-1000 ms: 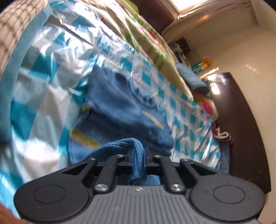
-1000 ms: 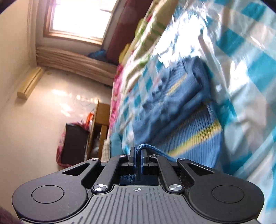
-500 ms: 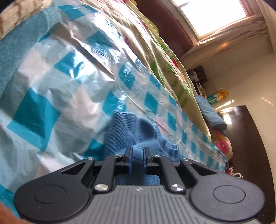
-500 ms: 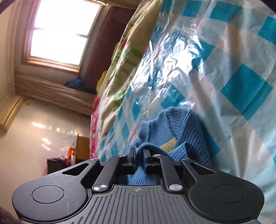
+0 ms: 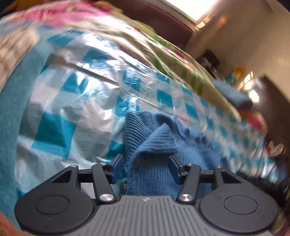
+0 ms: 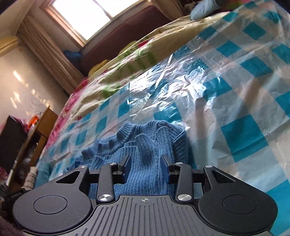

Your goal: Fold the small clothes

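In the left wrist view, the left tool (image 5: pixel 146 168) is seen spread wide, its two blue-padded fingers (image 5: pixel 116 168) standing apart on either side of a raised fold of one blue knitted sweater (image 5: pixel 163 145); the left finger is just beside the knit's frayed edge, though contact cannot be confirmed, and nothing is pinched. The sweater is bunched on a single sheet of teal-and-white checked plastic (image 5: pixel 76 112) spread over the bed, with a floral bedcover (image 5: pixel 163 59) visible beyond it; much of this view is blurred. In the right wrist view, the right tool (image 6: pixel 145 168) is likewise held spread, two fingers (image 6: pixel 165 168) apart with the ribbed knit of the same sweater (image 6: pixel 145 145) lying between and beneath them, ungripped. One sweater is counted here, heaped in folds on the checked plastic (image 6: pixel 235 90); one window (image 6: pixel 85 16) is seen behind the bed.
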`<state>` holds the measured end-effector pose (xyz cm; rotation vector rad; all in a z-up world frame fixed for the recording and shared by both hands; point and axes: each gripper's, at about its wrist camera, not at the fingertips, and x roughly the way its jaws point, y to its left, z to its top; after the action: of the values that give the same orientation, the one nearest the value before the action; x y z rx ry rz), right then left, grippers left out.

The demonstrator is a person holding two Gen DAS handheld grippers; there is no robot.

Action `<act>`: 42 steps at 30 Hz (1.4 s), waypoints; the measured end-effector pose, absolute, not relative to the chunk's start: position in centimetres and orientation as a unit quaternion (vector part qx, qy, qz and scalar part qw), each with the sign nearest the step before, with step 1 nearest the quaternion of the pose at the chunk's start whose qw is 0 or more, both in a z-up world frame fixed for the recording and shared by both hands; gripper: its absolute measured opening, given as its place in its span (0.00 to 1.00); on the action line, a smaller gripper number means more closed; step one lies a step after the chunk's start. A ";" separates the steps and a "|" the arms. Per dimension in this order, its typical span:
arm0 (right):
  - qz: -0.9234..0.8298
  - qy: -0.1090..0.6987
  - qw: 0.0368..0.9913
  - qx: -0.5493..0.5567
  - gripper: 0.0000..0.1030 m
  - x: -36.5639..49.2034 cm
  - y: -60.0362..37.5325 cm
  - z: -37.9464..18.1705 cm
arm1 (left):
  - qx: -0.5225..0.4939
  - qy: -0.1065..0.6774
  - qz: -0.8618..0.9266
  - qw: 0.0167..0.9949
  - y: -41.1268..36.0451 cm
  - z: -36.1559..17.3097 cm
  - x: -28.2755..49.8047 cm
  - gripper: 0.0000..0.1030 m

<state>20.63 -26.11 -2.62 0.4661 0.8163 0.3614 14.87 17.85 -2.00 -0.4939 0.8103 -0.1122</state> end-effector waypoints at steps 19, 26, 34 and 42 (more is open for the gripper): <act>0.163 0.395 0.870 0.245 0.35 20.3 -27.4 -2.9 | -0.210 0.380 0.057 0.899 20.1 -3.2 16.7 0.57; 0.156 0.405 0.878 0.201 0.35 20.8 -26.3 -3.4 | -0.193 0.399 0.013 0.896 17.6 -3.9 17.1 0.62; 0.143 0.420 0.877 0.182 0.35 22.5 -26.1 -4.1 | -0.166 0.405 0.004 0.899 16.6 -3.8 17.2 0.56; 0.152 0.425 0.884 0.124 0.34 22.3 -24.4 -3.5 | -0.181 0.400 -0.001 0.898 16.8 -3.8 17.2 0.55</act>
<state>22.35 -24.39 -3.50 0.2581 0.8837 0.3165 17.21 16.75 -3.76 -0.3746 0.8293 -0.0027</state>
